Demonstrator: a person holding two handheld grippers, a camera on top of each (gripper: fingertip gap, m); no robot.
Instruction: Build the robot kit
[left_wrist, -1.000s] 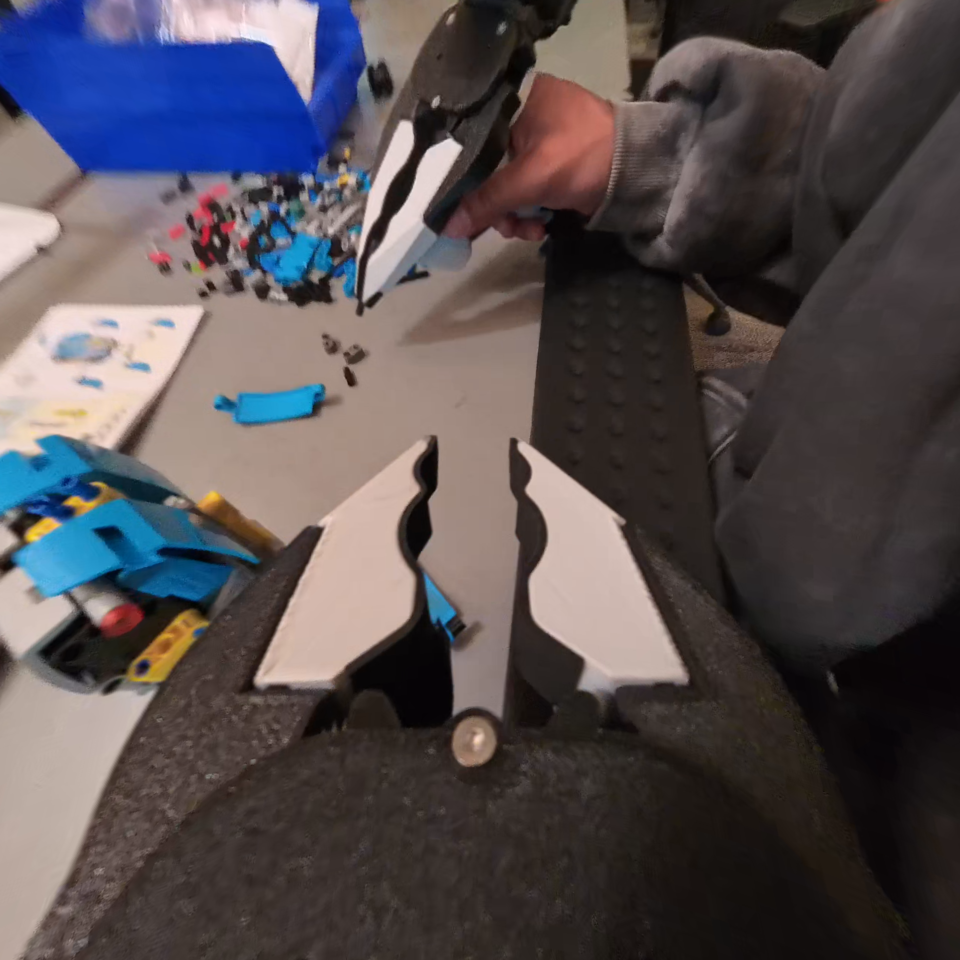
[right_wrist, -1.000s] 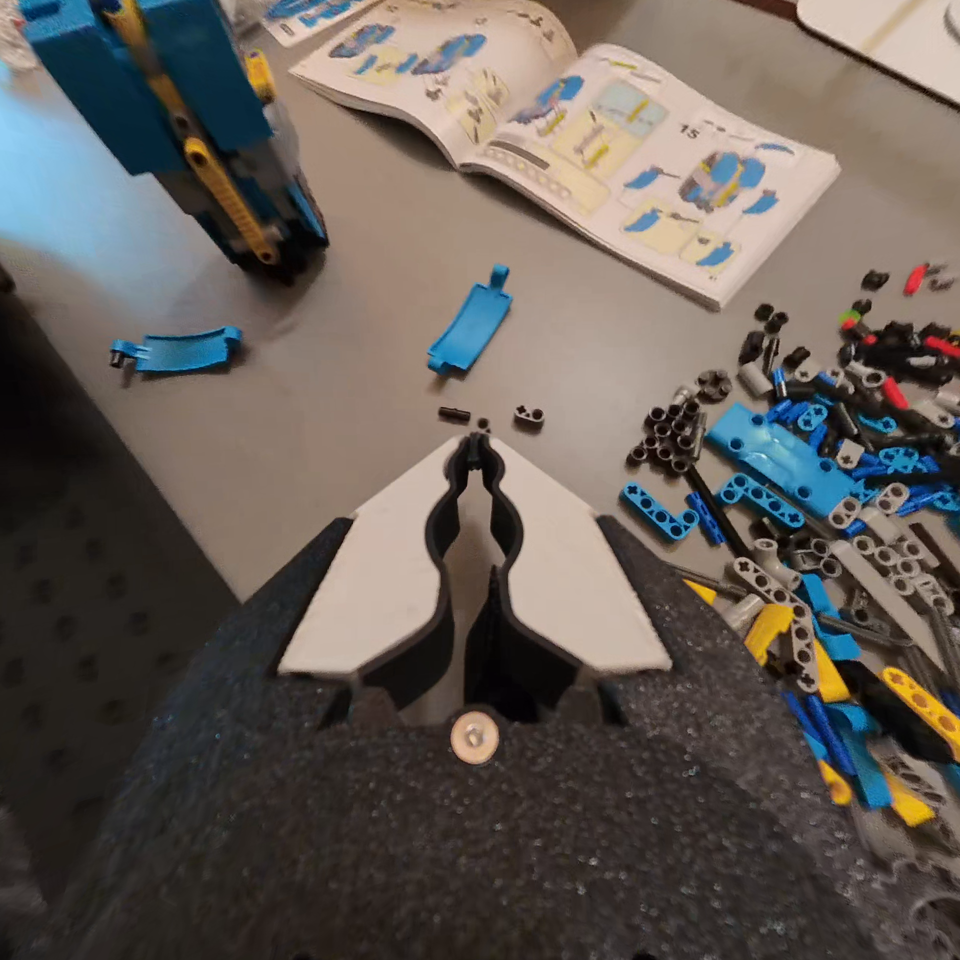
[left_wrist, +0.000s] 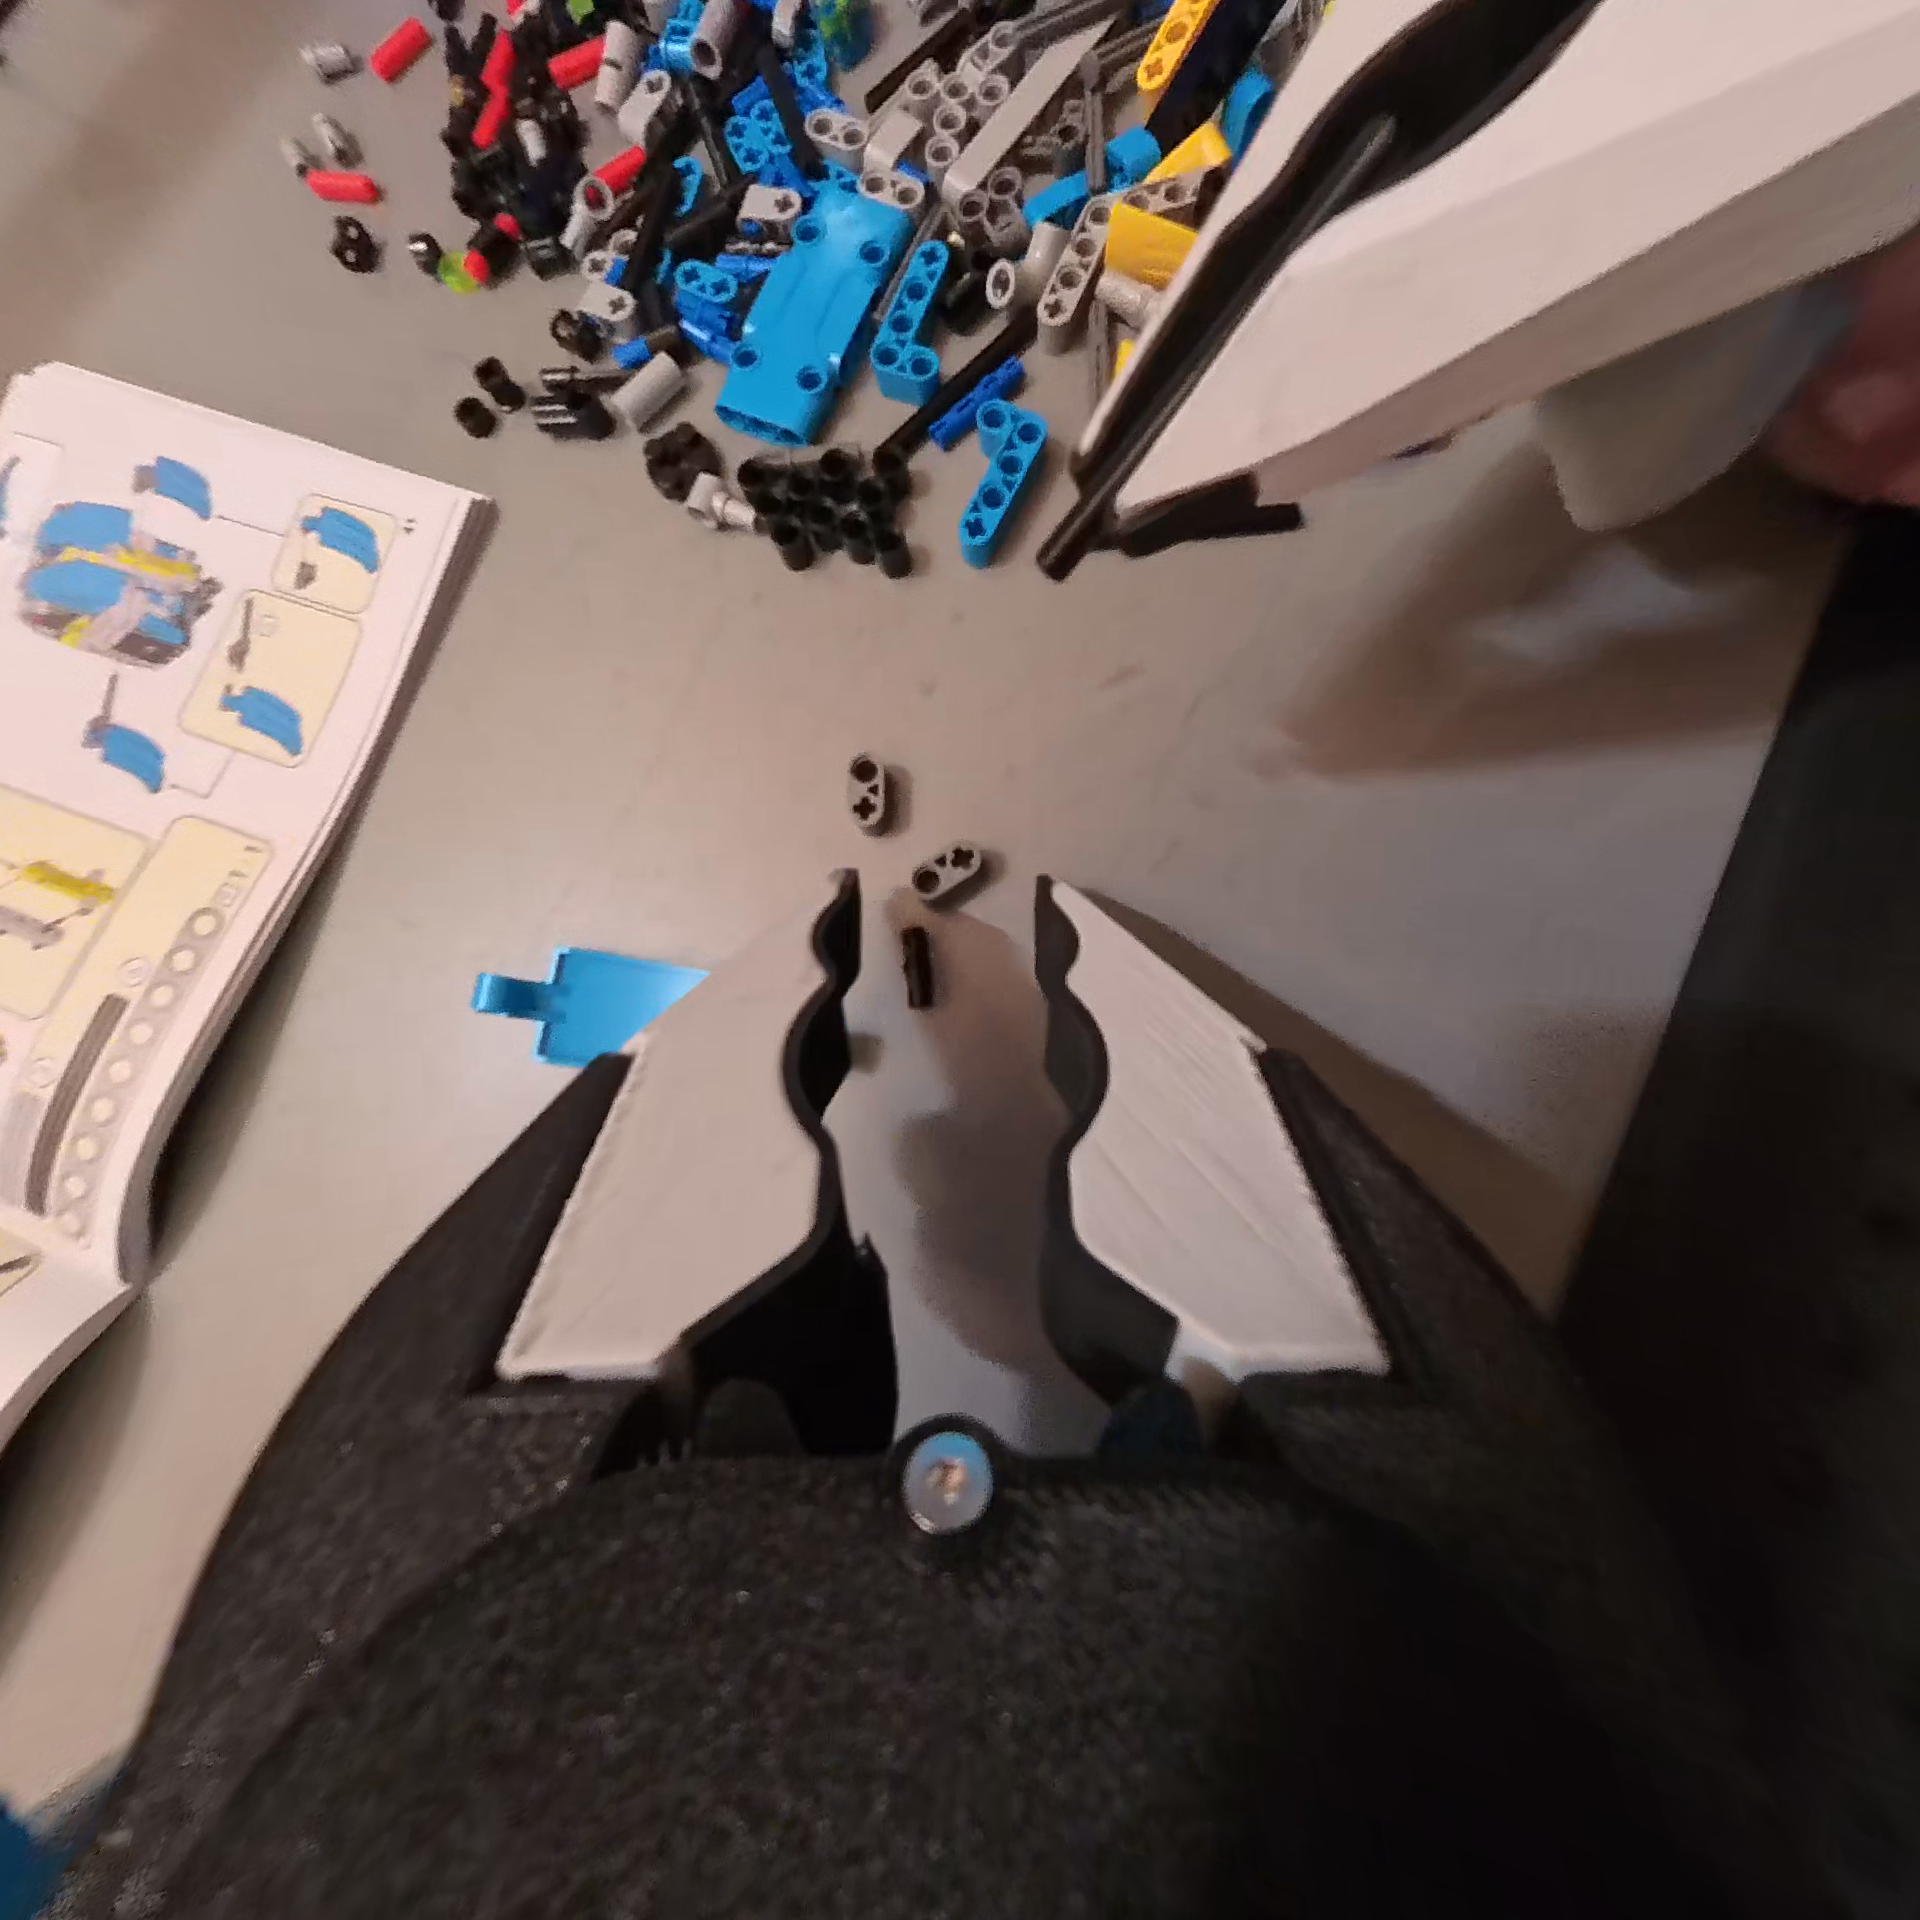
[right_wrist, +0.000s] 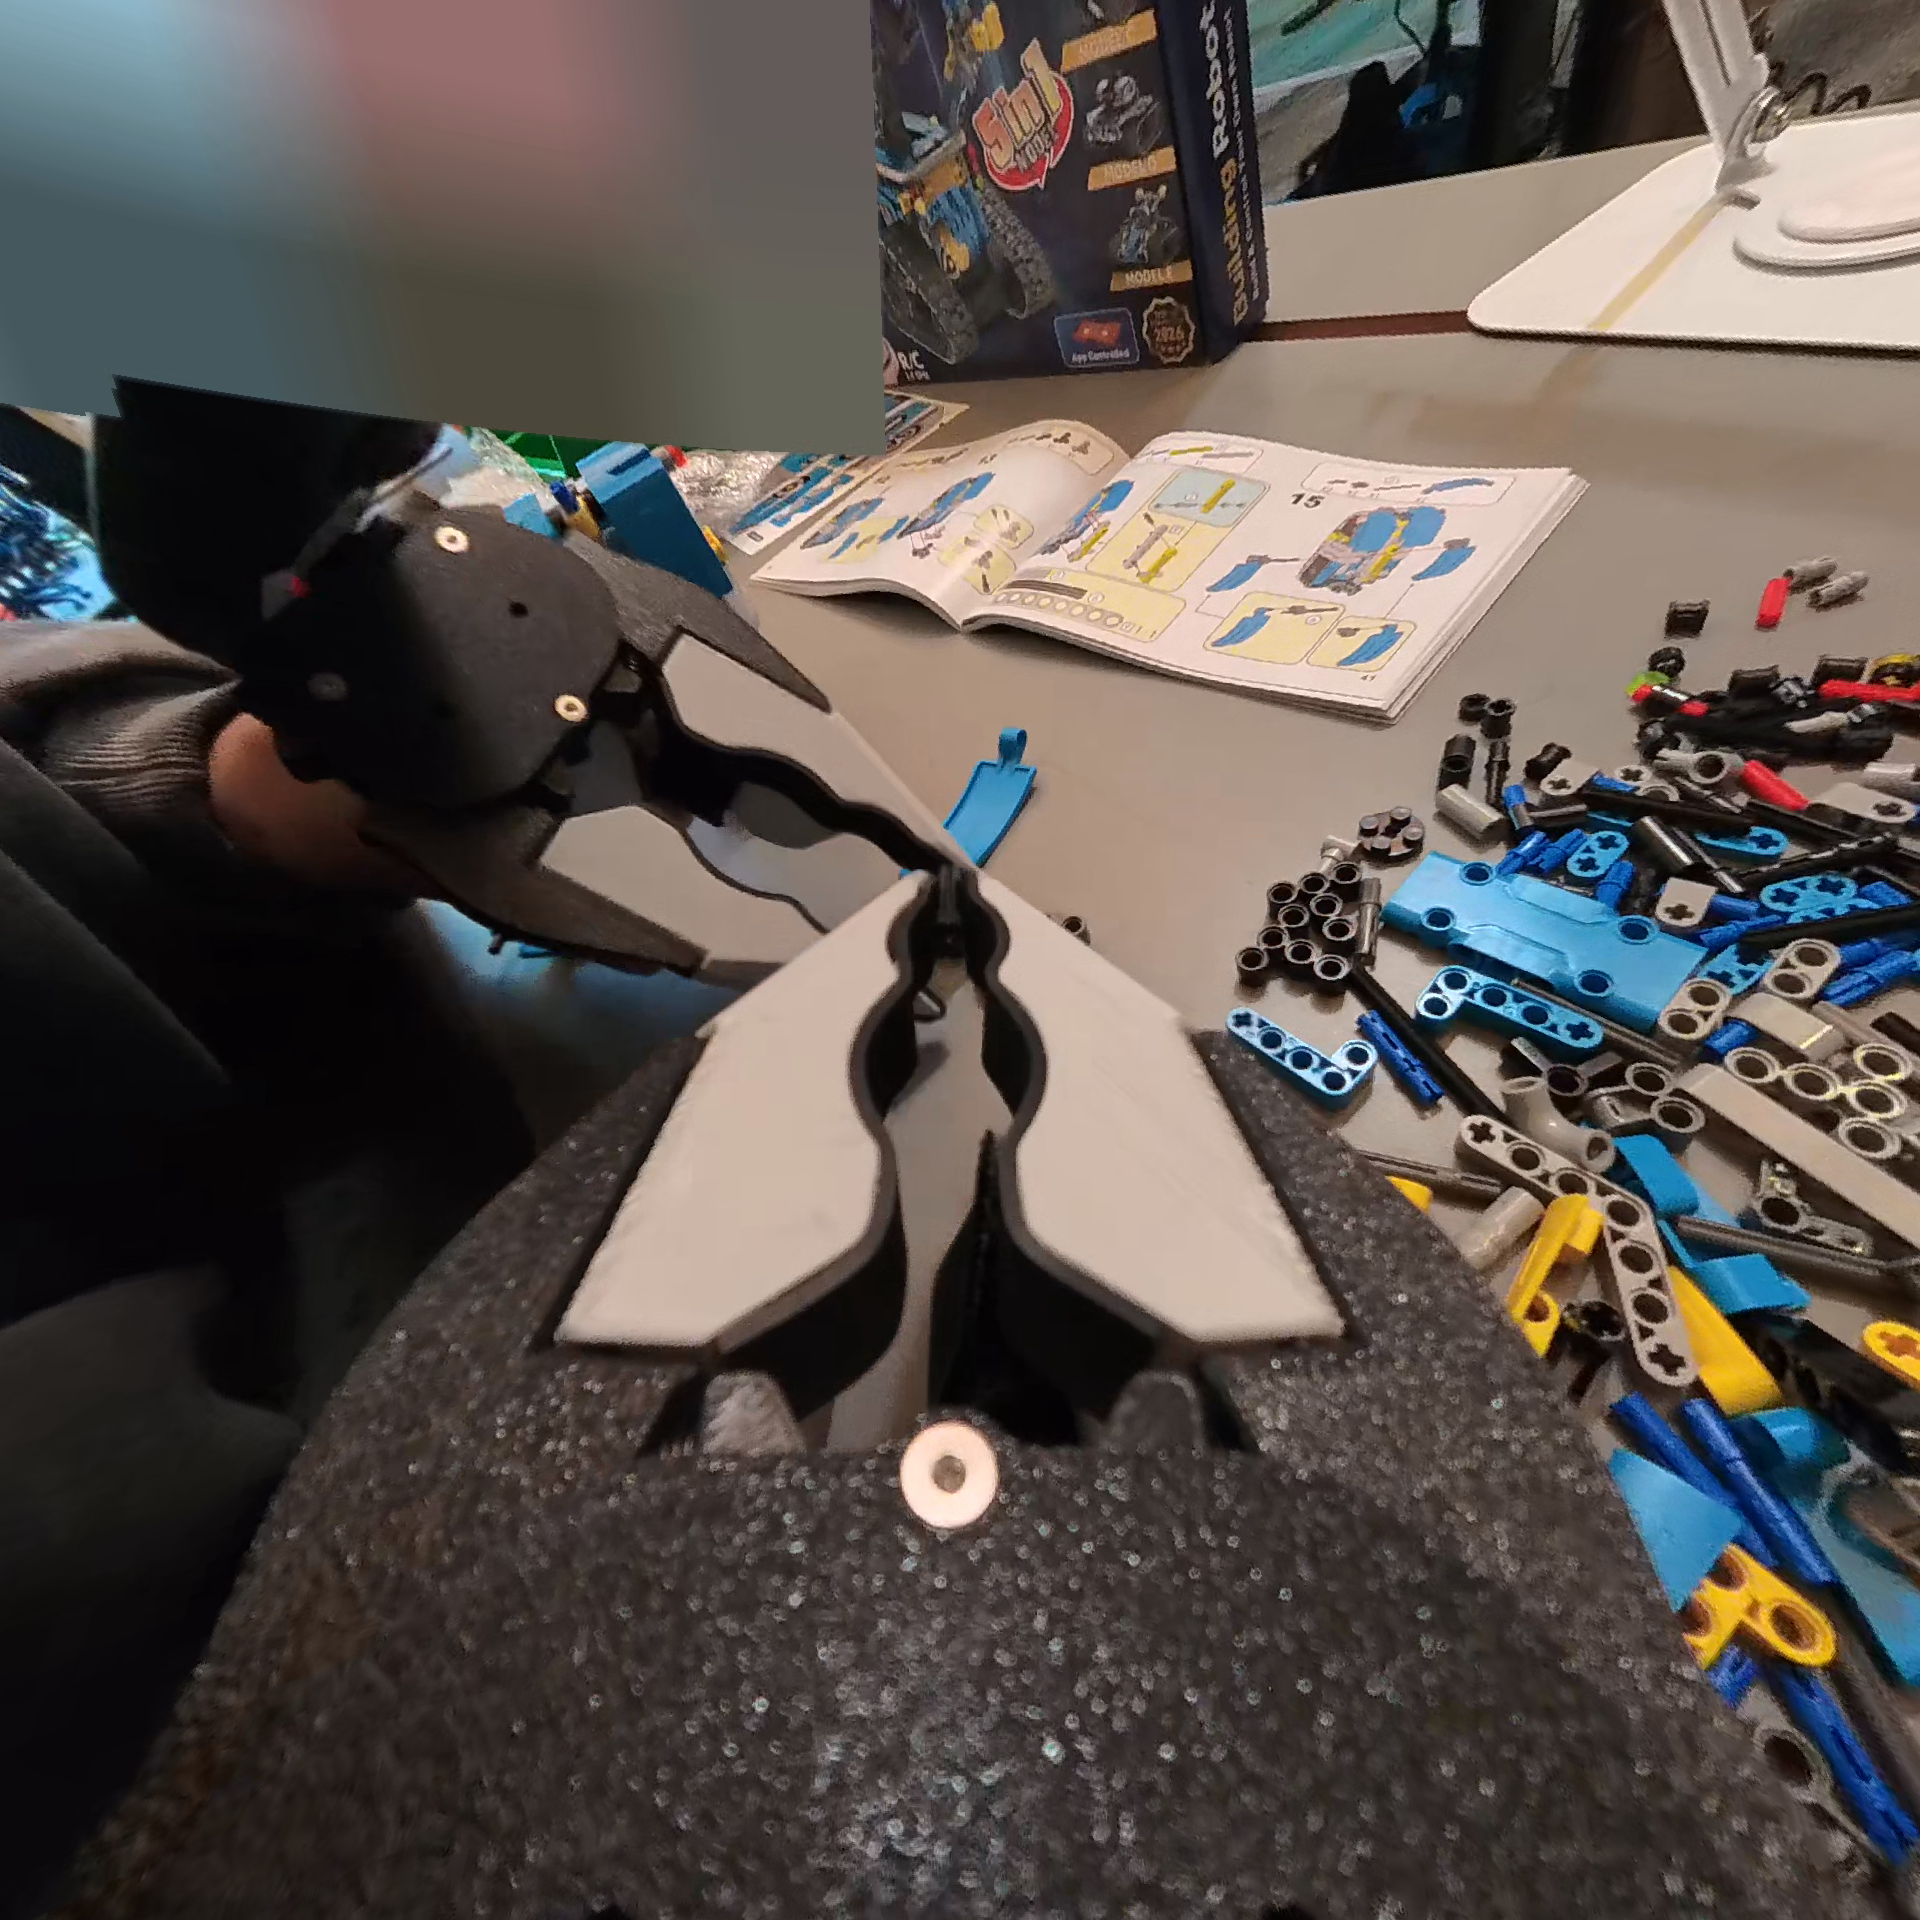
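My left gripper (left_wrist: 948, 883) is spread wide and holds nothing. A small black pin (left_wrist: 915, 966) lies flat on the grey table (left_wrist: 665, 748) between its fingertips (left_wrist: 844, 904), closer to the left one and not touching either. Just past the tips lie two small grey two-hole connectors, one (left_wrist: 948, 871) right at the mouth, the other (left_wrist: 873, 795) a little beyond.

My right gripper (right_wrist: 951, 896) is pinched down to the tips, with a small dark piece (right_wrist: 951, 912) clamped between them. I can't tell what type it is; too small and shadowed. In the right wrist view it sits tip to tip with the left gripper (right_wrist: 831, 831).

Handling, my read: the pin looks like rigid plastic, very light and smooth, so it will likely roll or skate if nudged. I'd close across its short axis at mid-length, tips only. The connectors look flat and stiff, so I'd grip their long sides.

Outward: a blue curved panel (left_wrist: 592, 1003) lies left of the left finger, partly hidden by it. The open instruction booklet (left_wrist: 156, 790) is farther left. Ahead is the loose parts pile (left_wrist: 831, 239), with a cluster of black bushes (left_wrist: 831, 504) and a blue L-beam (left_wrist: 997, 483) at its near edge. In the right wrist view a printed kit box (right_wrist: 1060, 177) stands behind the booklet and a white stand base (right_wrist: 1704, 229) sits at far right.
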